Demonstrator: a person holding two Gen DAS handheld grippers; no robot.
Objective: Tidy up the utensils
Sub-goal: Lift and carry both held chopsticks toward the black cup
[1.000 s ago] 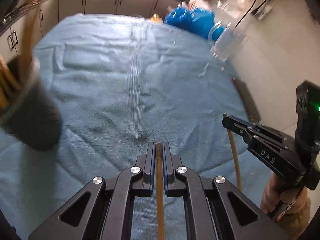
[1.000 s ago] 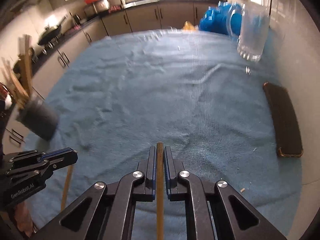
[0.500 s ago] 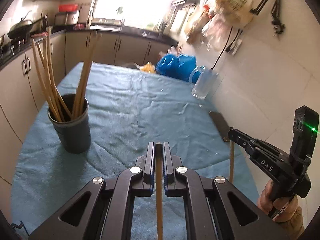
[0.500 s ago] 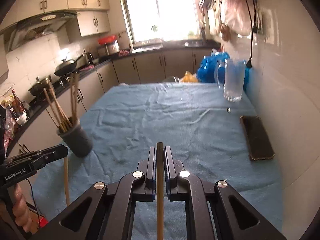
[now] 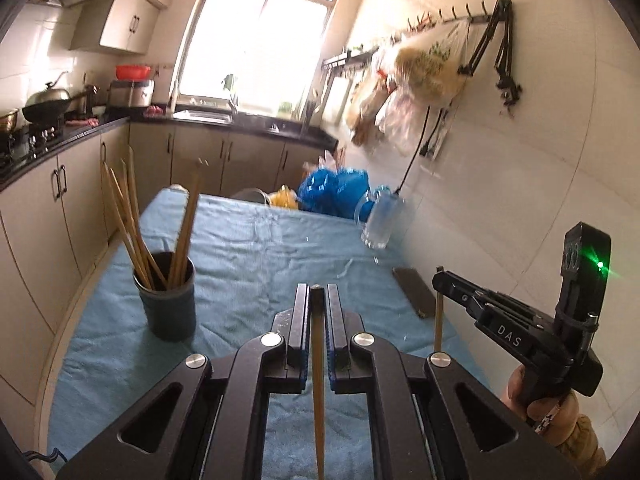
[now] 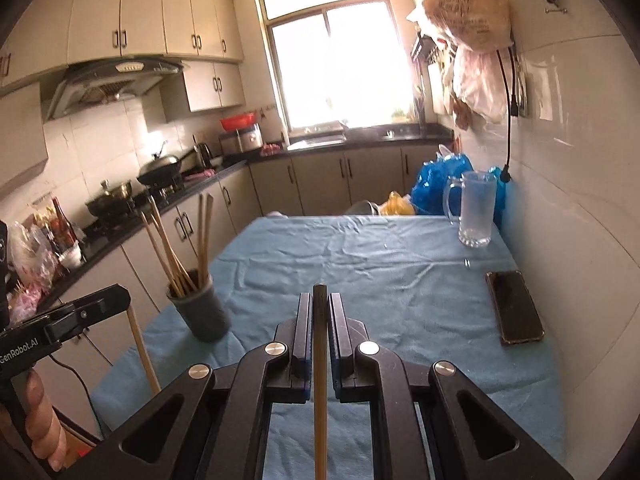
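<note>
A dark round holder [image 5: 167, 298] with several wooden chopsticks stands on the left of the blue-clothed table [image 5: 256, 248]; it also shows in the right wrist view [image 6: 202, 312]. My left gripper [image 5: 317, 300] is shut on a wooden chopstick [image 5: 318, 392], raised above the table's near edge, right of the holder. My right gripper [image 6: 320, 308] is shut on another chopstick [image 6: 320, 400], held at similar height. Each gripper shows in the other's view, the right one [image 5: 444, 280] and the left one [image 6: 116, 300], with its chopstick hanging down.
A glass mug [image 6: 474, 210] stands at the table's far right by the wall, blue bags [image 6: 440, 184] behind it. A dark phone [image 6: 514, 306] lies along the right edge. Kitchen counters with pots [image 6: 160, 168] run along the left.
Both grippers have lifted and tilted up from facing the cloth, so the holder, table and kitchen now show ahead. Each still holds its chopstick.
</note>
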